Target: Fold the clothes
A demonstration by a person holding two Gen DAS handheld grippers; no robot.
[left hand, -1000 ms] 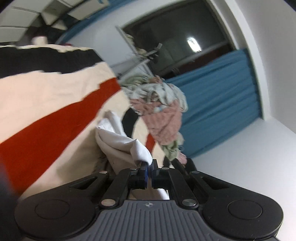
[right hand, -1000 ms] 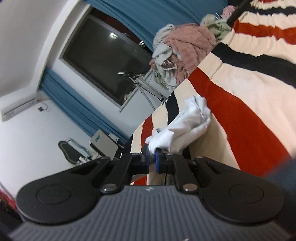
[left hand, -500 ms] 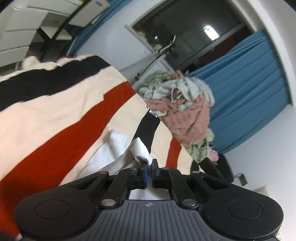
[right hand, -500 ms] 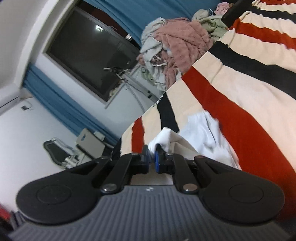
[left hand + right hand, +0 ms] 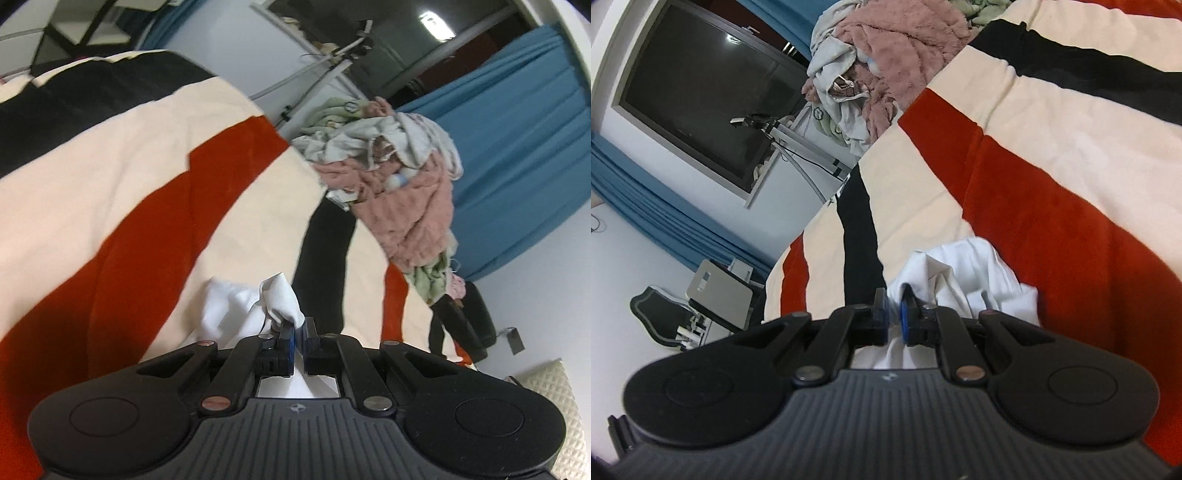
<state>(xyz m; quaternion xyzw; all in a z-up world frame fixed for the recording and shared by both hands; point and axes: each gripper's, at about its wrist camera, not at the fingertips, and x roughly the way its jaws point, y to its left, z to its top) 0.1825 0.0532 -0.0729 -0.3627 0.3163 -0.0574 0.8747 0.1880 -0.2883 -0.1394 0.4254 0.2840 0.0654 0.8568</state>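
Observation:
A white garment (image 5: 236, 306) lies crumpled on a bed blanket (image 5: 110, 177) striped cream, red and black. My left gripper (image 5: 299, 328) is shut on one corner of it, and a small peak of cloth sticks up past the fingers. In the right wrist view the same white garment (image 5: 964, 284) spreads in folds ahead of my right gripper (image 5: 894, 306), which is shut on another edge of it. Both grippers sit low over the blanket (image 5: 1052, 155). The cloth under the gripper bodies is hidden.
A heap of unfolded clothes (image 5: 399, 173), pink, grey and pale green, is piled at the far end of the bed, also visible from the right (image 5: 879, 62). Behind it are a dark window (image 5: 690, 92), blue curtains (image 5: 517, 136) and a drying rack (image 5: 332, 62).
Both grippers have come down toward the bed with the white garment. It hung bunched a second ago and now lies spread lower on the blanket.

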